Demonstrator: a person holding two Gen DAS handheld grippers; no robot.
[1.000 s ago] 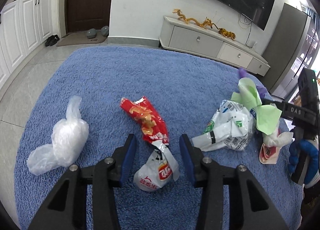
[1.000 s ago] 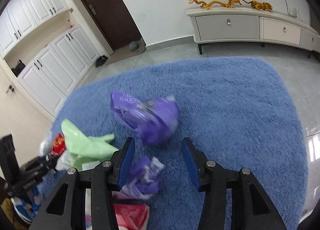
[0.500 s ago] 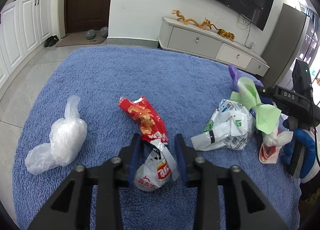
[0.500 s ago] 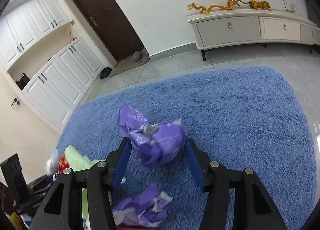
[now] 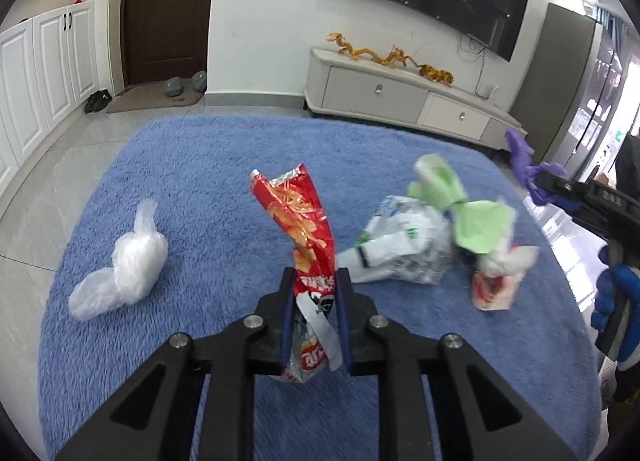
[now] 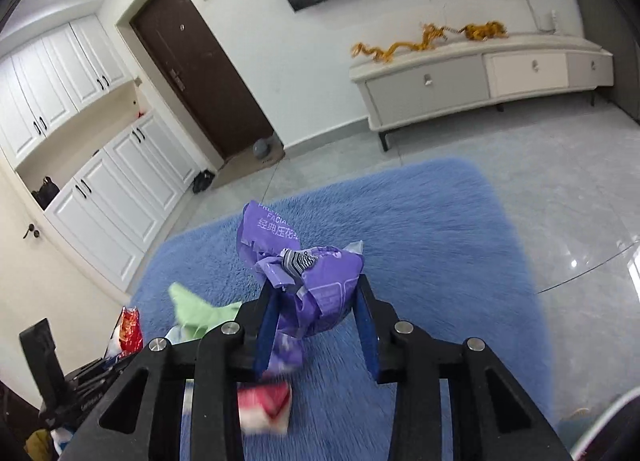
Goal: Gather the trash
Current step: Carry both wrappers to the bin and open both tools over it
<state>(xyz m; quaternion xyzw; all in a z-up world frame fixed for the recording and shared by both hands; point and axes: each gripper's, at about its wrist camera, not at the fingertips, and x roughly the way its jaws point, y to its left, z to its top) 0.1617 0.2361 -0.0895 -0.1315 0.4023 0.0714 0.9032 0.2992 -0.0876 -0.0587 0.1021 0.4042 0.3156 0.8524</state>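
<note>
- The left gripper [image 5: 314, 293] has its blue-padded fingers [image 5: 287, 313] drawn narrow and clamped on a red snack bag [image 5: 302, 221], which stands up crumpled and glossy between them, its torn top tilted to the left.
- The white lower end of that bag hangs below the fingers, just above the blue rug [image 5: 208, 165], a shaggy, deep-pile carpet.
- The right gripper [image 6: 316, 313] pinches a purple wrapper [image 6: 316, 285], a crinkled plastic wad with white printed characters, held up over the rug [image 6: 432, 229].
- A looser purple strip dangles beneath the right fingers [image 6: 265, 325], above a blurred red and white packet [image 6: 266, 405] on the rug.
- On the left of the rug lies a clear plastic bag [image 5: 128, 261], soft, knotted and translucent.
- To the right of the left gripper sits a heap: a white printed bag [image 5: 404, 249], a pale green bag [image 5: 452, 201] on top, and a small red and white packet [image 5: 494, 285] at its right edge.
- At the far right of the left camera's view, the right gripper [image 5: 580, 197] appears side-on, gripped by a blue-gloved hand [image 5: 614, 297].
- Far behind stand a white cabinet [image 5: 400, 97] topped with golden dragon figures [image 5: 372, 53], and a dark wooden door [image 5: 168, 13].
</note>
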